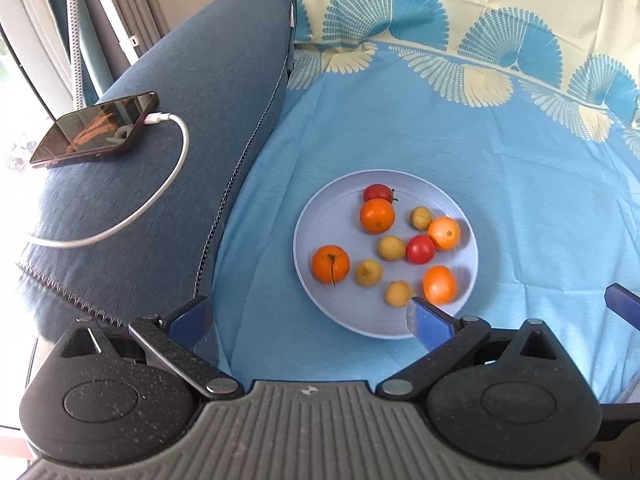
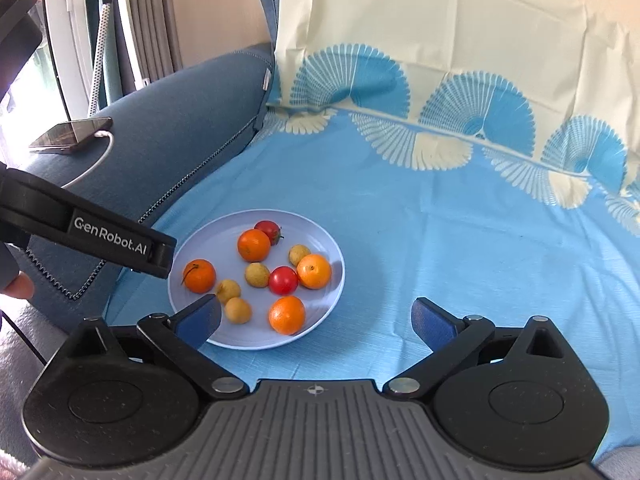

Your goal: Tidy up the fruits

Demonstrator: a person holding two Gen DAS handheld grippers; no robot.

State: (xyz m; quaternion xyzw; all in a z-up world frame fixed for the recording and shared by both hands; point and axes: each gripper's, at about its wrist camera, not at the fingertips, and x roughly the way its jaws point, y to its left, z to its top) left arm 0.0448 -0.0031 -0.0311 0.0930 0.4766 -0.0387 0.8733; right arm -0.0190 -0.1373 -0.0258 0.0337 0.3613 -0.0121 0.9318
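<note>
A pale blue plate (image 1: 320, 220) (image 2: 216, 236) lies on the blue sheet and holds several oranges (image 1: 377, 216) (image 2: 253, 245), two red tomatoes (image 1: 420, 249) (image 2: 283, 280) and several small yellow-brown fruits (image 1: 391, 247) (image 2: 257, 274). My left gripper (image 1: 310, 318) is open and empty, above the plate's near-left edge. My right gripper (image 2: 316, 320) is open and empty, above the plate's near-right edge. The left gripper's black body (image 2: 116, 240) shows at the left of the right wrist view.
A dark blue cushion (image 1: 180, 120) (image 2: 180, 112) lies left of the plate, with a phone (image 1: 96, 130) (image 2: 72, 135) and white charging cable (image 1: 160, 200) on it. The blue sheet (image 1: 520, 208) (image 2: 460, 240) stretches right; a patterned pillow (image 2: 440, 60) stands behind.
</note>
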